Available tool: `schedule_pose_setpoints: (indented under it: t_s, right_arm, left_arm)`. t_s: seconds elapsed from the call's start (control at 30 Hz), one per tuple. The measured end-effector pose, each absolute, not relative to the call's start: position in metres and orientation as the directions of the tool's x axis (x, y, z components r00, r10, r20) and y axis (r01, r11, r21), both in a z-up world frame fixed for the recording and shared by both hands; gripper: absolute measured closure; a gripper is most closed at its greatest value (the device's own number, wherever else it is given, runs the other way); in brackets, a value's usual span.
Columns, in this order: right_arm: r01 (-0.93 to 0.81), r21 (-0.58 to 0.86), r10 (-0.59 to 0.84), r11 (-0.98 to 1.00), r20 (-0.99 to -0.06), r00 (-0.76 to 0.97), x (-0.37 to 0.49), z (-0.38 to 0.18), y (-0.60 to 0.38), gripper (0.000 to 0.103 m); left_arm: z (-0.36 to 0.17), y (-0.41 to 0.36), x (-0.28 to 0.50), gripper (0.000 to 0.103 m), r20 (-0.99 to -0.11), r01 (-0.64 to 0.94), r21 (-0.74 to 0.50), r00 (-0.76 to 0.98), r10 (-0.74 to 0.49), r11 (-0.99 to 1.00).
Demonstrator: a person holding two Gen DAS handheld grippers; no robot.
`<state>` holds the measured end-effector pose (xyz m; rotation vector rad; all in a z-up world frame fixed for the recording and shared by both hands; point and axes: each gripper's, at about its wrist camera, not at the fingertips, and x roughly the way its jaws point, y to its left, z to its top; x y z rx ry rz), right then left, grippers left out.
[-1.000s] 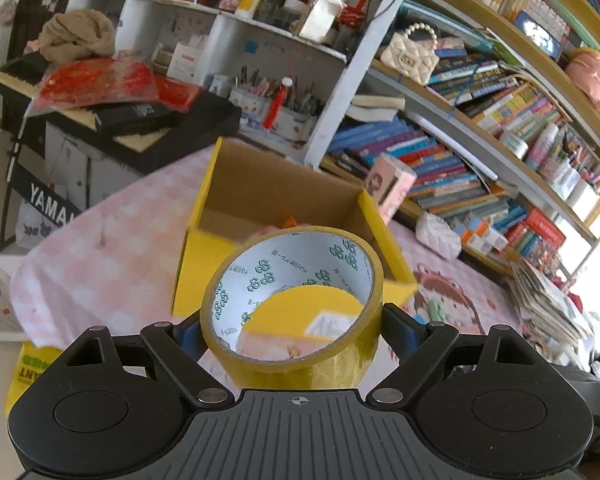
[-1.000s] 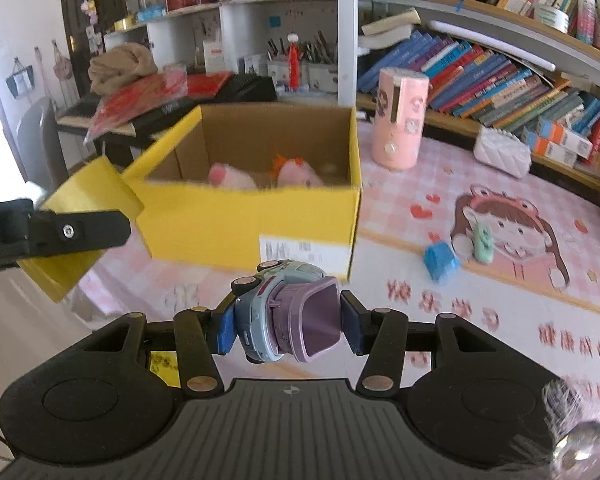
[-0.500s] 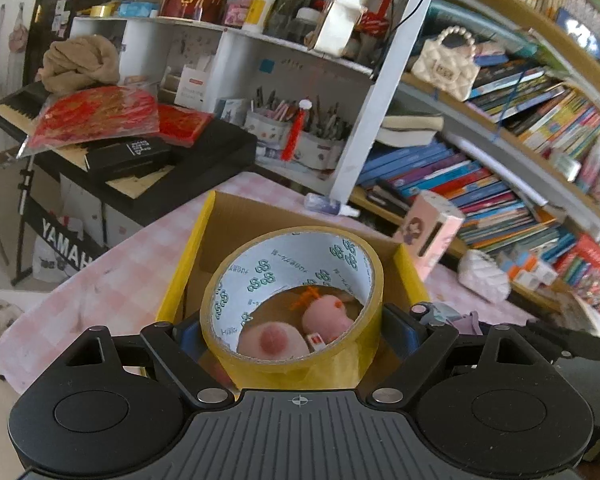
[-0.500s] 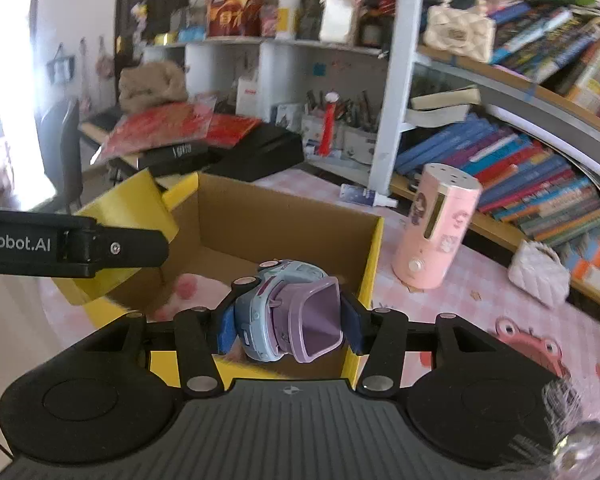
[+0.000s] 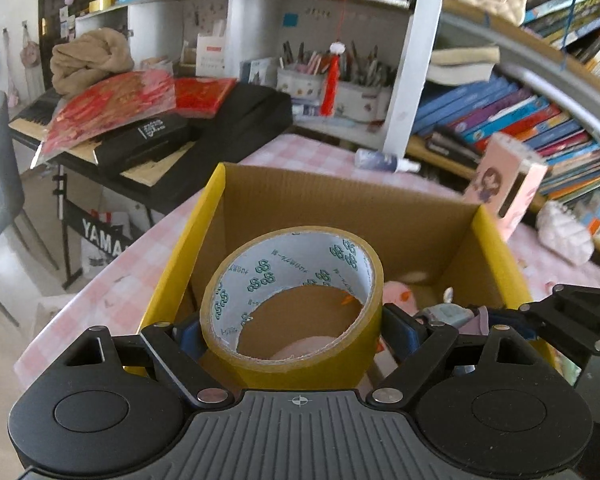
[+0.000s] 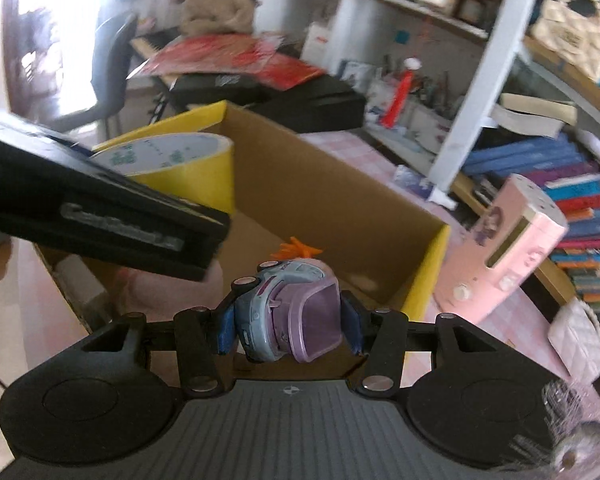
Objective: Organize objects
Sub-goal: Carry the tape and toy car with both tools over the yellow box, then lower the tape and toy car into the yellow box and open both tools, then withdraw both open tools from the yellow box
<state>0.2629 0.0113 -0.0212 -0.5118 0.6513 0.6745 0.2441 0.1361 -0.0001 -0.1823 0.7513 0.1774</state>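
Observation:
My left gripper [image 5: 294, 332] is shut on a yellow tape roll [image 5: 260, 364], which stands on edge between the pads, above the open yellow cardboard box [image 5: 340, 208]. My right gripper [image 6: 288, 322] is shut on a pale blue and purple toy car [image 6: 284, 312] and also hangs over the box [image 6: 320, 184]. Pink plush toys [image 5: 396, 292] with an orange tuft [image 6: 296, 248] lie inside the box. In the right wrist view, the left gripper's body [image 6: 100, 216] and the tape roll [image 6: 172, 168] show at the left. In the left wrist view, the toy car [image 5: 448, 312] shows at the right.
The box sits on a pink checked tablecloth [image 5: 112, 288]. A pink upright gadget [image 6: 508, 248] and a white quilted pouch [image 6: 576, 332] stand right of the box. Bookshelves [image 5: 520, 120] run behind. A keyboard with black cases [image 5: 172, 140] and a chair [image 6: 108, 68] are at the left.
Both grippers have moved forward from in front of the box to above its opening, each still holding its object. The right wrist view has tilted.

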Motion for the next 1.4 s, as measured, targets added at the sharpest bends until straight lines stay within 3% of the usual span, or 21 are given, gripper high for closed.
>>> schedule_pose_setpoints:
  t_s: [0.37, 0.9, 1.0, 1.2, 1.4]
  right_arm:
    - [-0.76, -0.178, 0.403, 0.625, -0.76, 0.51, 0.28, -0.029, 0.021, 0.054]
    - [-0.764, -0.17, 0.408, 0.622, -0.763, 0.502, 0.28, -0.029, 0.021, 0.054]
    - [-0.762, -0.162, 0.415, 0.627, -0.759, 0.502, 0.28, -0.027, 0.02, 0.053]
    - [-0.734, -0.166, 0.409, 0.658, -0.74, 0.534, 0.279, -0.025, 0.017, 0.043]
    - [-0.677, -0.17, 0.413, 0.716, -0.678, 0.608, 0.263, -0.01, 0.005, 0.041]
  left_arm:
    - [-0.008, 0.127, 0.259, 0.015, -0.711, -0.216, -0.018, 0.689, 0.14, 0.976]
    - [-0.009, 0.12, 0.256, 0.014, -0.711, -0.189, -0.009, 0.692, 0.126, 0.982]
    - [-0.004, 0.12, 0.251, 0.007, -0.686, -0.188, -0.023, 0.717, 0.121, 0.982]
    - [0.008, 0.123, 0.238, 0.007, -0.647, -0.198, -0.039, 0.752, 0.126, 0.979]
    - [0.026, 0.132, 0.216, 0.007, -0.598, -0.22, -0.09, 0.792, 0.124, 0.971]
